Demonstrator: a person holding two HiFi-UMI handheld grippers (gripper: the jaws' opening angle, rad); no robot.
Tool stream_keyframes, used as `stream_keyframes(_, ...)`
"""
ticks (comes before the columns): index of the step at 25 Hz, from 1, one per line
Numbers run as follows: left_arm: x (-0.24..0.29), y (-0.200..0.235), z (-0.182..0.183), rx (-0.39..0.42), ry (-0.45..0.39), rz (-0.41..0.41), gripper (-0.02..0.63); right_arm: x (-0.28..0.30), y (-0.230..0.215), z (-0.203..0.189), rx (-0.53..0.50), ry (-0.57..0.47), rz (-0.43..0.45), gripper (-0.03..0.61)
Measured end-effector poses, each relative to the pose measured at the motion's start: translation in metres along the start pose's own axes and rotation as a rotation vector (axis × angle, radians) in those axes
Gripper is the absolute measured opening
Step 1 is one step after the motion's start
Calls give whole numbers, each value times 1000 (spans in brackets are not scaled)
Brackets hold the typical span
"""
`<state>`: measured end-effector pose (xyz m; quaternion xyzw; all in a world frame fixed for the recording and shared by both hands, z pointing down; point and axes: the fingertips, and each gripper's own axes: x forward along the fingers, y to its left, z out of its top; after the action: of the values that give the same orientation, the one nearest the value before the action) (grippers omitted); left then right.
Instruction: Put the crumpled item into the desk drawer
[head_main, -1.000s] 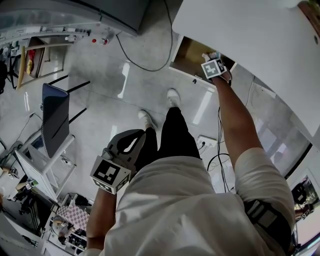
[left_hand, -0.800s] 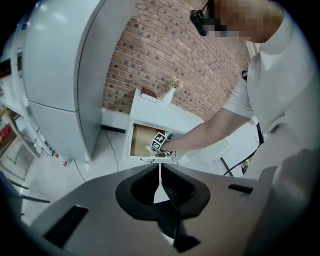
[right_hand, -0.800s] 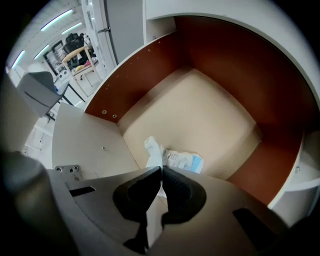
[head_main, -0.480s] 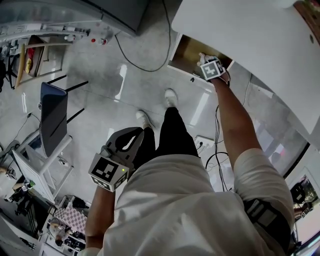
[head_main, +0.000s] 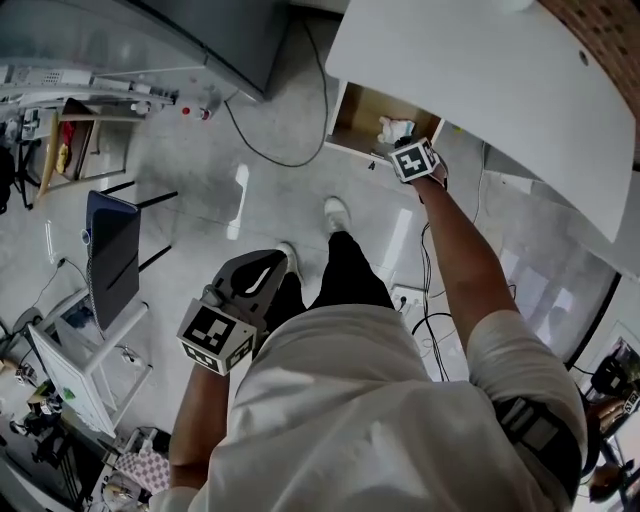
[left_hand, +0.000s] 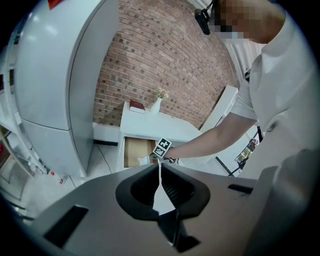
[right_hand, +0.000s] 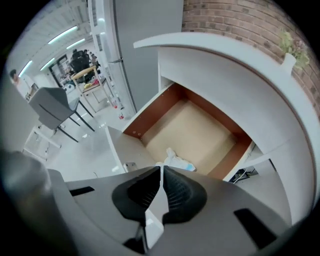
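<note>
The crumpled item (right_hand: 176, 161), a white wad with a touch of blue, is seen lying on the floor of the open drawer (right_hand: 200, 125) beneath the white table (head_main: 500, 90), at the upper centre of the head view. The right tongs (right_hand: 161, 170) are held just over the drawer's front edge, their jaws closed together with nothing gripped between them. The item lies apart from them, just beyond the tips. The left tongs (left_hand: 160, 167) are held low at the person's side, at the lower left of the head view. Their jaws are likewise pressed together and empty, well apart from the drawer. The placing step is judged to be done, with the item lying free inside. What is left, if anything, is judged to be the shutting of the drawer. For that, the right tongs would need to be drawn clear of the opening and the drawer front pushed squarely inward, with care that the wad is not caught.
</note>
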<state>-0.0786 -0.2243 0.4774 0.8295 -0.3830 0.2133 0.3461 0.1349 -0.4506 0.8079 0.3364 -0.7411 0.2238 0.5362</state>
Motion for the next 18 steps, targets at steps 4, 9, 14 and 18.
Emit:
stream_keyframes(4, -24, -17, 3, 58, -44, -39, 32, -49, 20, -2, 40, -65, 9, 34)
stream_keyframes(9, -59, -31, -2, 140, -87, -66, 31, -116, 62, -15, 80, -117, 32, 29)
stream_keyframes(14, -106, -34, -20, 167, -129, -78, 32, -187, 130, -25, 84, -216, 37, 29)
stream_keyframes(18, -140, -35, -37, 163, -148, -81, 31, -235, 190, -35, 82, -275, 70, 29)
